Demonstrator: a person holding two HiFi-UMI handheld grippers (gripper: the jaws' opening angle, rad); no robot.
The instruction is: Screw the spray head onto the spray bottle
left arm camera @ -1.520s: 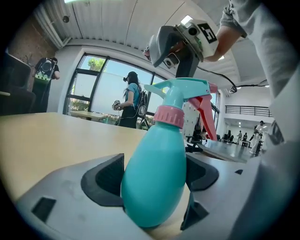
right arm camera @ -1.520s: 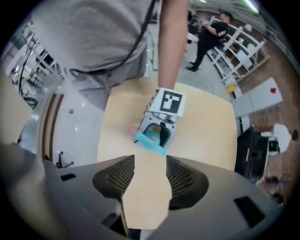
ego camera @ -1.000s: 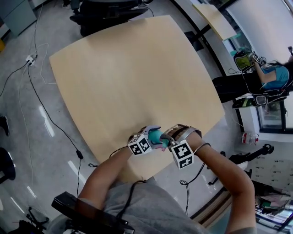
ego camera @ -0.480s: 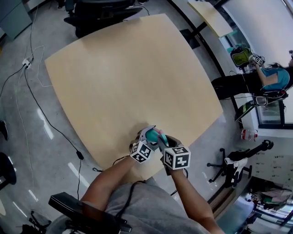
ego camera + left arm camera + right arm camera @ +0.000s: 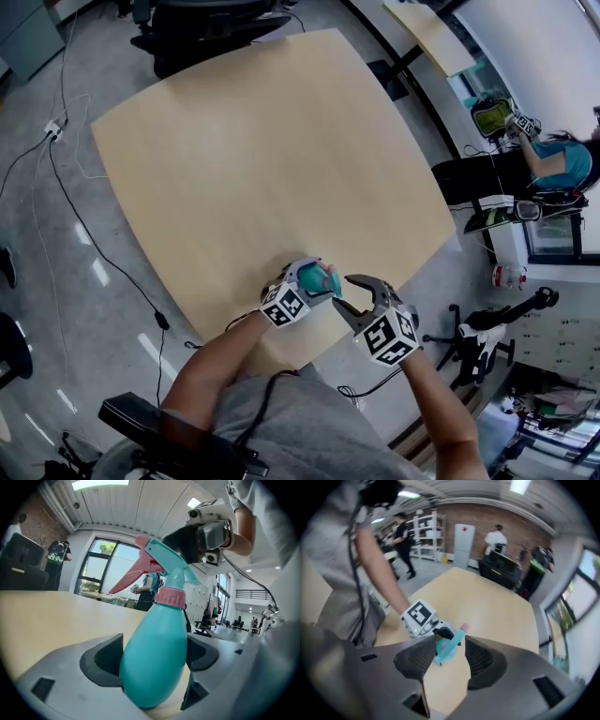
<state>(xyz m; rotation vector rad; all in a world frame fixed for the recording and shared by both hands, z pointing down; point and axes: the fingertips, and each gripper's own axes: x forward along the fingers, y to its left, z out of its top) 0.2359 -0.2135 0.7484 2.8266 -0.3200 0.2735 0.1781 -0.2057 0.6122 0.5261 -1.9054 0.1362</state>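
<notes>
spray bottle (image 5: 157,639): teal, sits between the left gripper's jaws, just over the near edge of the table (image 5: 253,150), close to the person's body.
bottle pose: roughly upright in the left gripper view, neck up and leaning slightly.
spray head (image 5: 164,566): teal, sits on the bottle neck with its pink collar (image 5: 169,597) down on the shoulder. Can't tell if it's threaded fully home.
trigger (image 5: 131,578): pink, sticks out to the left in the left gripper view.
left gripper (image 5: 154,667): jaws closed in on the lower bottle body, pads pressing both flanks, a firm grip.
right gripper (image 5: 449,660): jaws wide apart and have just been opening. Nothing is gripped. The spray head shows in the gap between them but farther off, and the pads don't touch it.
right gripper position: just beside the bottle on the person's right in the head view, tips angled toward the head and down.
marker cubes: one on the left gripper (image 5: 284,305), one on the right (image 5: 389,336), both near the table edge.
tabletop: light wood, bare surface beyond the grippers.
surroundings: black cable (image 5: 94,234) trails over the grey floor left of the table. An office chair (image 5: 216,28) is at the far side. A seated person in blue (image 5: 562,159) is off to the right, well apart.
</notes>
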